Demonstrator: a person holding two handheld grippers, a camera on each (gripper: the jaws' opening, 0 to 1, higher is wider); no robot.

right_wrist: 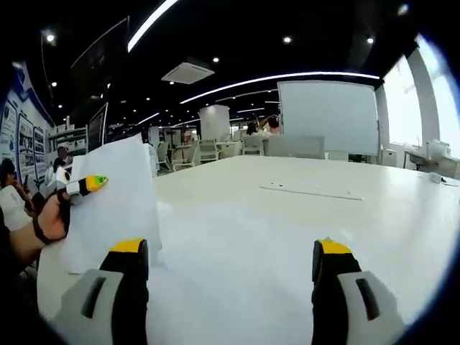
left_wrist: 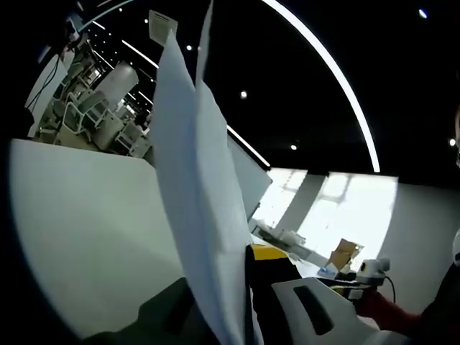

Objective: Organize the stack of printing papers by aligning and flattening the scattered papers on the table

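Observation:
A stack of white printing papers (left_wrist: 194, 180) stands edge-on between the jaws of my left gripper (left_wrist: 231, 287), which is shut on it. In the right gripper view the same papers (right_wrist: 115, 201) are held upright over the left edge of the white table (right_wrist: 287, 237), with the left gripper (right_wrist: 86, 185) clamped on their left edge and a hand behind it. My right gripper (right_wrist: 230, 251) hovers low over the table to the right of the papers. It is open, with nothing between its yellow-tipped fingers (right_wrist: 129, 248). The right gripper (left_wrist: 370, 277) also shows at the lower right of the left gripper view.
A thin flat strip (right_wrist: 309, 192) lies far out on the table. A whiteboard (right_wrist: 327, 115) stands beyond the far edge, with office chairs (right_wrist: 208, 151) and people behind. A brown cardboard piece (left_wrist: 343, 253) sits near bright windows.

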